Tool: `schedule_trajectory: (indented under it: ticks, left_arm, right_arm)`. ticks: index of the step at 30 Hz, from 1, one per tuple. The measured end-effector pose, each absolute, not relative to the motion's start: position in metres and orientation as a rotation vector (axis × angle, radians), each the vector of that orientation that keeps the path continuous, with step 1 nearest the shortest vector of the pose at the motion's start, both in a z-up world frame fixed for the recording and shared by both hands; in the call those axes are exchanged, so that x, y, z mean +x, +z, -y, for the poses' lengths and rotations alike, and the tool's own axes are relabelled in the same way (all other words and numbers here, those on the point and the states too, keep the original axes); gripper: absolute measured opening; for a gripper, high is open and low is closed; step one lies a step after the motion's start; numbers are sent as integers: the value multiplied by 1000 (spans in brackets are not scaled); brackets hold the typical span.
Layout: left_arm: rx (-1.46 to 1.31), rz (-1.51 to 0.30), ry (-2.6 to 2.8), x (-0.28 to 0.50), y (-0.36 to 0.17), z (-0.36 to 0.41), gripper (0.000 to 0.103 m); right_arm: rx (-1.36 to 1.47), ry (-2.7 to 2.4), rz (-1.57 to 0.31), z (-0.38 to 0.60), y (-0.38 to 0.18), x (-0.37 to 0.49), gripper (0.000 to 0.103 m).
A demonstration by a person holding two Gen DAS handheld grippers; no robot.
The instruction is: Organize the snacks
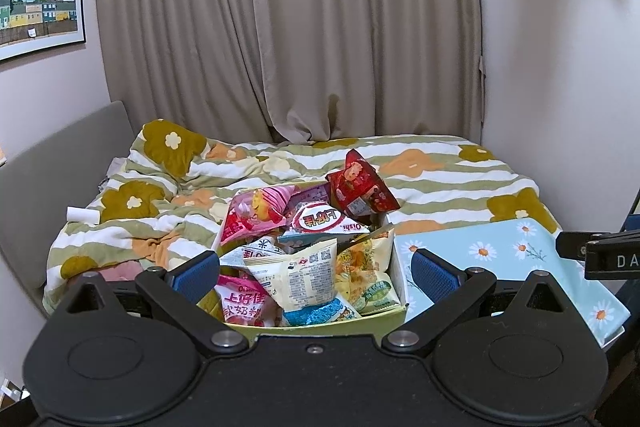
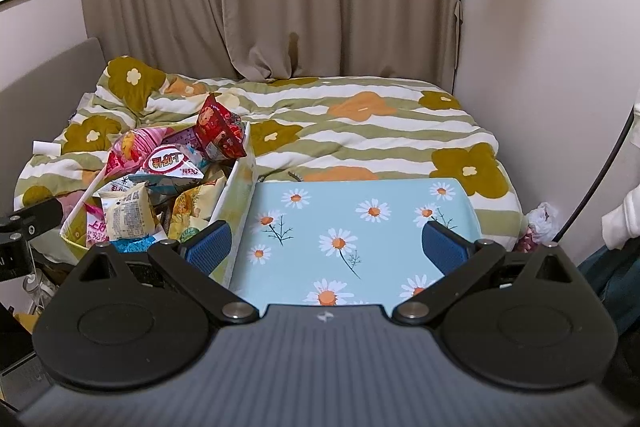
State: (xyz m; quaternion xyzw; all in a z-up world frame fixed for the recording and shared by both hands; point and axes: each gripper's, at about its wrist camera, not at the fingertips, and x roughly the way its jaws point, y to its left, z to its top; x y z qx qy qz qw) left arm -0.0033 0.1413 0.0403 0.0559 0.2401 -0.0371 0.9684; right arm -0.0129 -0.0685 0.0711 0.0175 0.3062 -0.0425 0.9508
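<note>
A cardboard box [image 1: 396, 263] sits on the bed, heaped with several snack packets. Among them are a red bag [image 1: 362, 185] sticking up at the far corner, a pink bag [image 1: 256, 213] and a white packet [image 1: 304, 275] near the front. My left gripper [image 1: 316, 273] is open and empty, held just in front of the box. The box also shows at the left of the right wrist view [image 2: 236, 195], with the red bag [image 2: 218, 129] on top. My right gripper [image 2: 326, 247] is open and empty above a light blue daisy-print board [image 2: 360, 227] beside the box.
The bed has a striped flower-print quilt [image 2: 360, 131]. Beige curtains [image 1: 320, 27] hang behind it, with walls on both sides. A grey headboard [image 1: 52, 167] is at the left. A small white roll [image 1: 82, 215] lies on the quilt at the left. A crumpled bag [image 2: 540, 223] sits at the bed's right edge.
</note>
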Motion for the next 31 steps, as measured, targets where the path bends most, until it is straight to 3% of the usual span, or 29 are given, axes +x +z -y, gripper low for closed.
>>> schedule_trajectory:
  ticks: [31]
  left_arm:
    - [141,-460,-40,13,36,-141,103]
  right_arm:
    - [53,-92,-640,56,65,7,103]
